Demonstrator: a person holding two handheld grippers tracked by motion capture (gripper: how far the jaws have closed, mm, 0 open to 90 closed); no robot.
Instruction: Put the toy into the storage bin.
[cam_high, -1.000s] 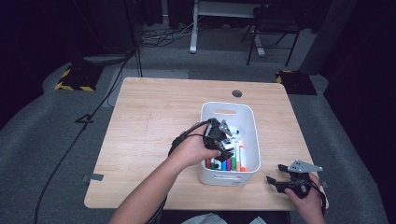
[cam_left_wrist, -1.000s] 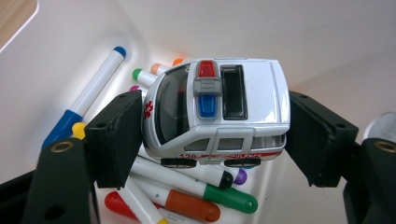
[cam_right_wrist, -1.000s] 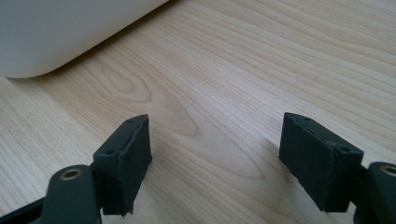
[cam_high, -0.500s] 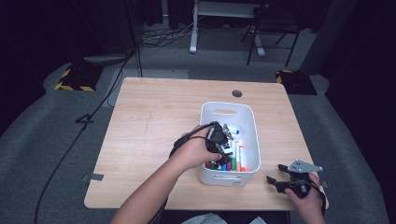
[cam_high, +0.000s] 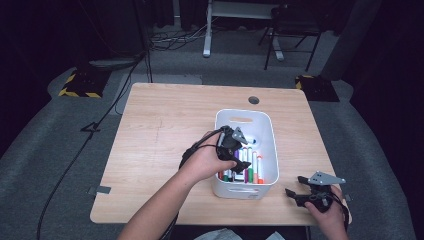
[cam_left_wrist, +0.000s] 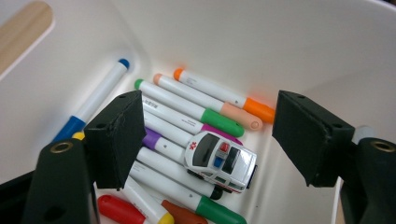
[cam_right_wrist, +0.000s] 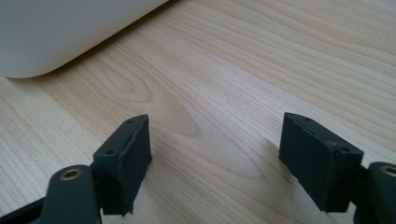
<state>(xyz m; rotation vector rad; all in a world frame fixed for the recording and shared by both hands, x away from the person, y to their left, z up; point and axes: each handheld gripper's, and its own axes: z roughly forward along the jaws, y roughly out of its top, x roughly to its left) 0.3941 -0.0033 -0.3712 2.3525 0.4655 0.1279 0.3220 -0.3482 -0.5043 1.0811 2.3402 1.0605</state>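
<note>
1. While the left gripper (cam_left_wrist: 208, 140) hangs inside the white bin (cam_left_wrist: 261, 42), its jaws stand wide apart and they hold nothing.
2. A small toy ambulance (cam_left_wrist: 220, 161) lies on top of the markers (cam_left_wrist: 187, 105) at the bottom of the bin. In the left gripper view it sits almost between the two jaws, a little toward 5 o'clock from the middle of the gap, and it touches neither pad.
3. The long axis of the ambulance runs from about 10 o'clock to 4 o'clock in that view, so it lies across the gap at a slant, not square to it.
4. I judge that the hand should turn a little, so that the pads meet the long flat sides of the car and not its corners.
5. In the high view the left gripper (cam_high: 235, 150) is over the near part of the bin (cam_high: 222, 187). The right gripper (cam_high: 300, 192) rests on the wooden table (cam_high: 160, 125) at about 4 o'clock from the bin, well apart from the toy; its jaws are also wide open and empty.
6. The left hand is clearly the nearer one for the grasp.
</note>
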